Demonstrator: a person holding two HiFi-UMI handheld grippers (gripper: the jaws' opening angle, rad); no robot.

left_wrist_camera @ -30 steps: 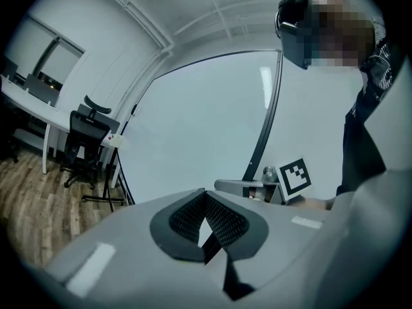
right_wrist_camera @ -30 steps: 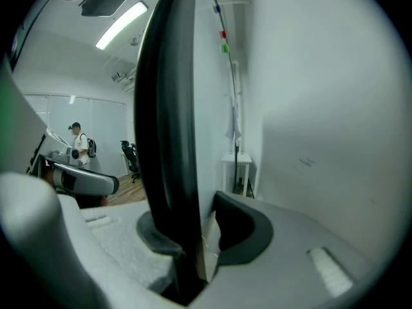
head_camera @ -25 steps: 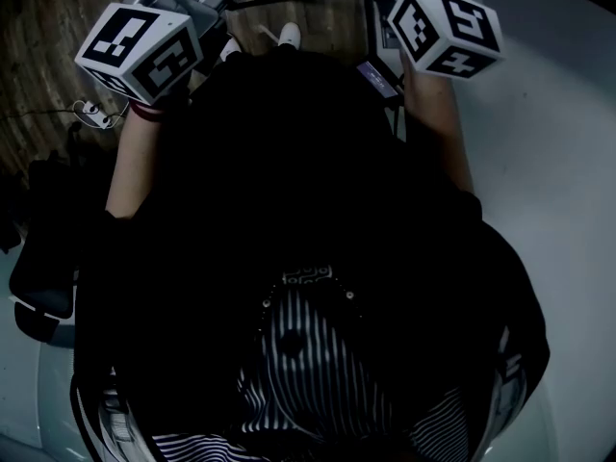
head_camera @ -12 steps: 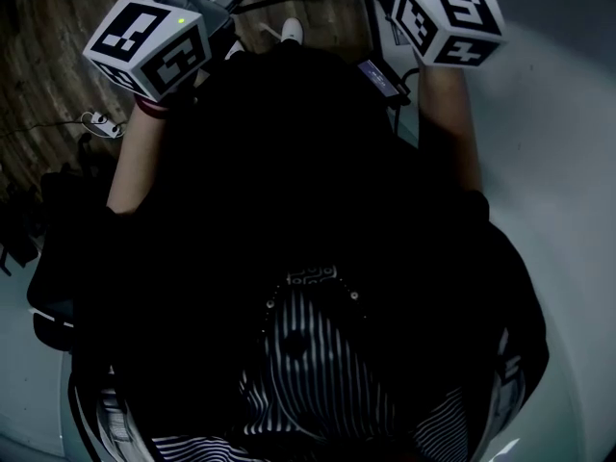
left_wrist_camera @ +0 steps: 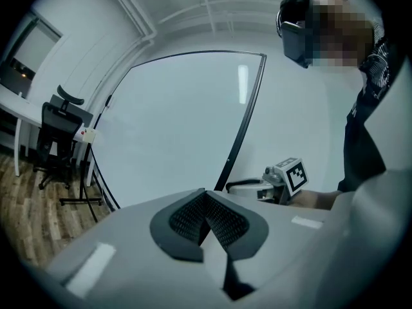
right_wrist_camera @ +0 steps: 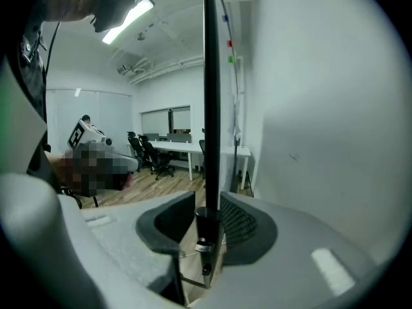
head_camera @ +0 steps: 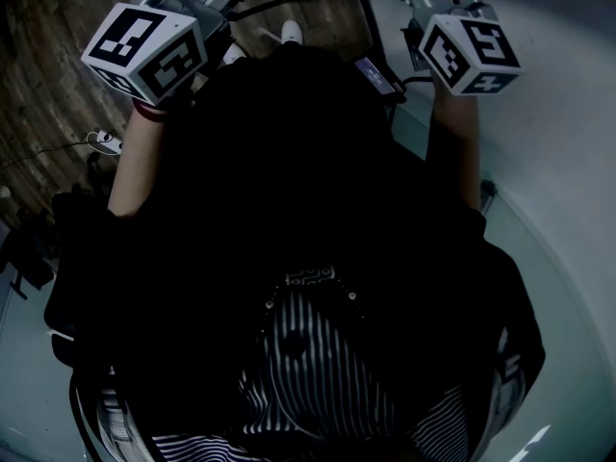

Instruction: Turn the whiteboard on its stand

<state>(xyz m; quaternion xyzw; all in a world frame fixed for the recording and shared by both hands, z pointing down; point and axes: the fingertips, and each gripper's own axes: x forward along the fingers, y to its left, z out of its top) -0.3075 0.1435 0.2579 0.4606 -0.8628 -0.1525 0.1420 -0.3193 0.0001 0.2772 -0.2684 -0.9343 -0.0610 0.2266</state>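
The whiteboard [left_wrist_camera: 180, 121] fills the left gripper view as a pale panel with a dark frame [left_wrist_camera: 243, 124]. My left gripper [left_wrist_camera: 205, 193] is shut, its pads meeting with nothing seen between them; the frame runs down to just behind its tips. In the right gripper view the frame bar [right_wrist_camera: 210, 76] stands upright between the pads of my right gripper [right_wrist_camera: 207, 203], which is shut on it at a dark fitting [right_wrist_camera: 205, 230]. The head view shows both marker cubes, left [head_camera: 144, 51] and right [head_camera: 472, 54], with the white board surface [head_camera: 558, 162] at the right. The jaws are hidden there.
My own dark clothing fills most of the head view. Wooden floor [head_camera: 48, 56] lies to the left, with a small device [head_camera: 104, 142] on it. An office chair [left_wrist_camera: 55, 140] stands beyond the board. Desks and chairs [right_wrist_camera: 154, 153] line the far room.
In the head view the right marker cube has moved right and slightly down. The floor and things at the left have shifted. The left cube has barely moved.
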